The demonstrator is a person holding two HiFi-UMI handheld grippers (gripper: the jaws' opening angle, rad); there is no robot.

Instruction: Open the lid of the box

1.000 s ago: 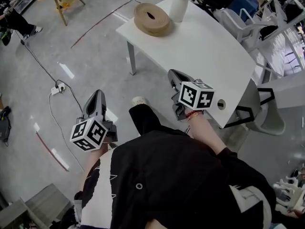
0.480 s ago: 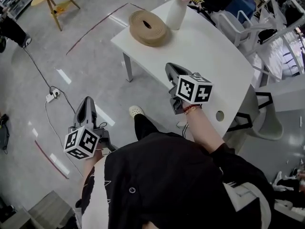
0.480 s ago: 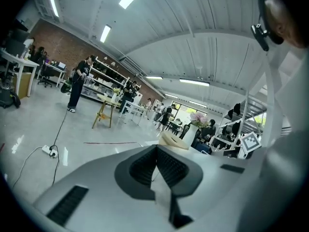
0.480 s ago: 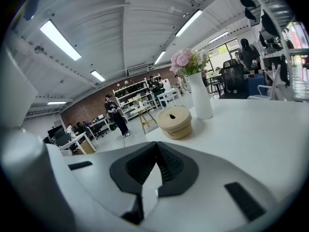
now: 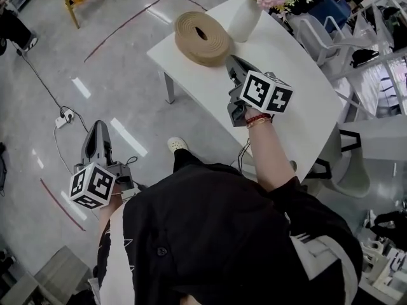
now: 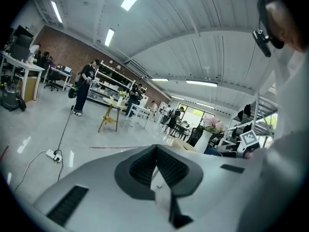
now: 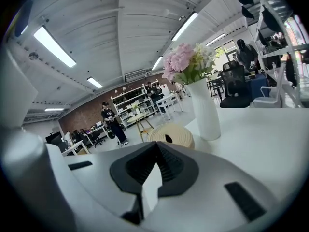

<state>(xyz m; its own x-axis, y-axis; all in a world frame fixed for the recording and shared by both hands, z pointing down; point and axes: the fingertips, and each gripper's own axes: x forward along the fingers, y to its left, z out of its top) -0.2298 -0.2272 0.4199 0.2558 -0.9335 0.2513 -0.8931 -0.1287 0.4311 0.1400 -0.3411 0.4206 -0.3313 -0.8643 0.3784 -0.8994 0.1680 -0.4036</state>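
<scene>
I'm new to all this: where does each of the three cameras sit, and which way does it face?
Head view: on the person's head, looking down at table, box, left gripper, right gripper and torso.
Left gripper view: rides that gripper, faces across the floor; its closed fingers show.
Right gripper view: rides that gripper, faces box and vase; its closed fingers show.
Shared: box and vase, in head and right gripper views.

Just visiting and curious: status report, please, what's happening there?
Right gripper shut, empty, over the table, short of the round box. Left gripper shut, empty, over the floor. Vase beside the box, not in the way.
</scene>
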